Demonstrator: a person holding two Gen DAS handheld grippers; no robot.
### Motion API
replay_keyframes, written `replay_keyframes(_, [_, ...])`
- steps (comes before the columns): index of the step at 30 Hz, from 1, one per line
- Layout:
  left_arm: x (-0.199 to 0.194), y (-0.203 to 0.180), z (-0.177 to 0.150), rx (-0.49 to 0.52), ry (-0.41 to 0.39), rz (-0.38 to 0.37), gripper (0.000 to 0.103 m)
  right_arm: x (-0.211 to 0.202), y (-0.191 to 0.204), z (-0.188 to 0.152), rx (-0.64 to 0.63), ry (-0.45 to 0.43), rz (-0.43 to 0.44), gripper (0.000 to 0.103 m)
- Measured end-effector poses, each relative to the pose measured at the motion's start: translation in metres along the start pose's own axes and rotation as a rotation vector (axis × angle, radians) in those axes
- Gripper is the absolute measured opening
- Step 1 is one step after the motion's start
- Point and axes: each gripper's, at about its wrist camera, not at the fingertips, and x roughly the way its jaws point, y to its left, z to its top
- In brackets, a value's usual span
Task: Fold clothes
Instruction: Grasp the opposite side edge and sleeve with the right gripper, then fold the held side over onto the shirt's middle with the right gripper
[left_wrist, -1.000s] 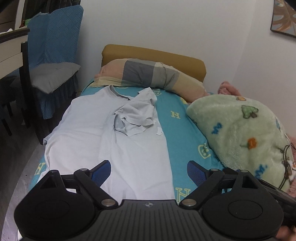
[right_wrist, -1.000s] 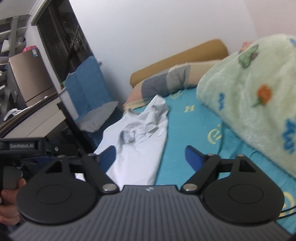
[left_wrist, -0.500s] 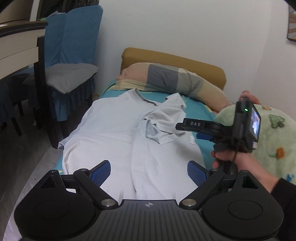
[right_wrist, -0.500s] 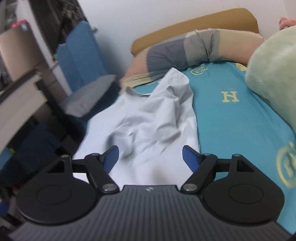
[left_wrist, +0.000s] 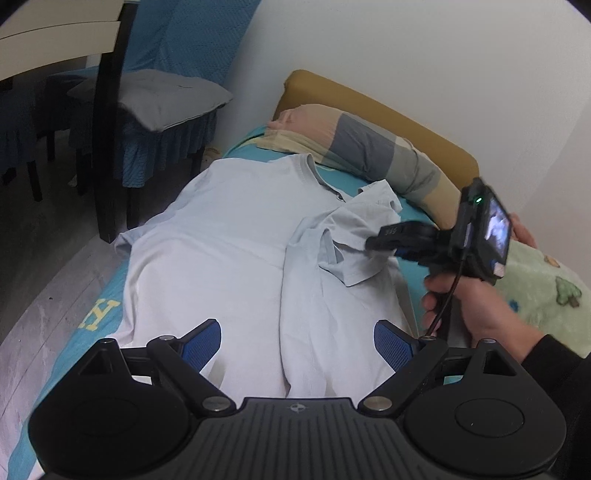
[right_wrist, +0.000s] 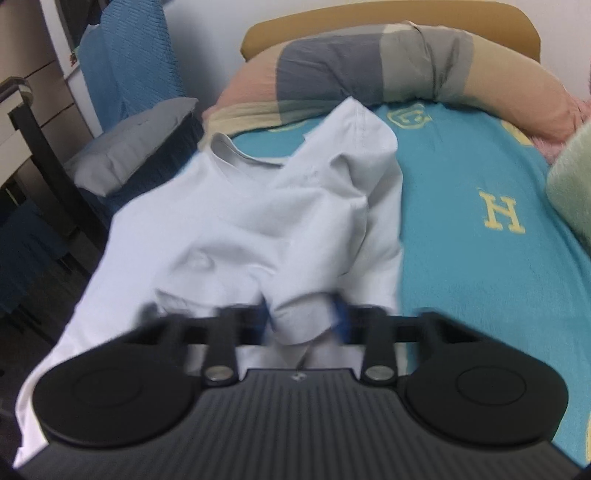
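A pale blue-grey T-shirt (left_wrist: 221, 251) lies flat on the bed, collar toward the pillow. Its right side is folded over the middle, with the sleeve (left_wrist: 351, 243) crumpled on top. My left gripper (left_wrist: 297, 341) is open and empty, just above the shirt's lower part. My right gripper (right_wrist: 303, 319) has closed its fingers on the folded sleeve (right_wrist: 303, 317); the view is blurred. In the left wrist view the right gripper (left_wrist: 373, 243) reaches into that sleeve from the right, held by a hand.
The bed has a teal sheet (right_wrist: 480, 206) with yellow letters. A striped pillow (left_wrist: 369, 151) and a mustard headboard (left_wrist: 388, 110) are at the far end. A green fleece blanket (left_wrist: 546, 291) lies at the right. A chair with a grey cushion (left_wrist: 155, 99) stands left of the bed.
My right gripper moved forward onto the crumpled sleeve and shut on it. My left gripper moved forward and left over the shirt and stayed open.
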Motion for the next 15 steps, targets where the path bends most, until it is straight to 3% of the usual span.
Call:
replay_keyframes(8, [-0.007,0.011,0.004,-0.079,-0.007,0.011,0.091,-0.028,0.040,0.052,-0.075,-0.042,0.017,0.010])
replay_keyframes(15, [-0.004,0.019,0.004,-0.083,-0.022,0.089,0.091,0.019,0.119,0.096,-0.223,-0.058,0.054,0.010])
